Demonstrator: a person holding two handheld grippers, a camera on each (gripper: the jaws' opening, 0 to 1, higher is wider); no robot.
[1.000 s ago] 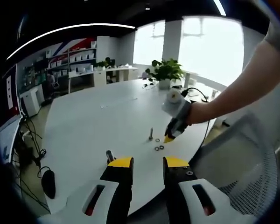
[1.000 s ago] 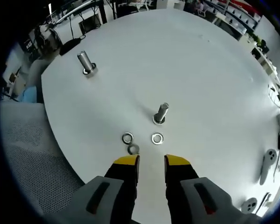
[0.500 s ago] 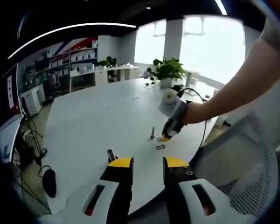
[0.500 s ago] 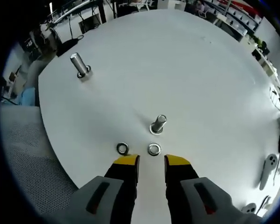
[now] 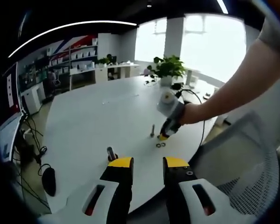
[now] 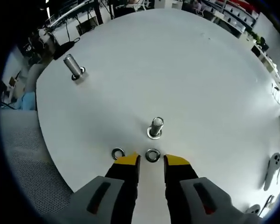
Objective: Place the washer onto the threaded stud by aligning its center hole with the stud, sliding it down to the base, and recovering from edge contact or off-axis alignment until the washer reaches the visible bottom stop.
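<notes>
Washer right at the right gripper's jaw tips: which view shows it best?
The right gripper view. The washer lies flat on the white table, hole visible, just ahead of the open right gripper and short of the stud. In the left gripper view it is a tiny ring by that gripper's tip.

No text, label, brand, number or sign can be read in either view. The red, white and blue striped wall panel (image 5: pixel 67 46) far back in the left gripper view carries no legible lettering, and the shelves below it are too small and blurred to make out any writing.
</notes>
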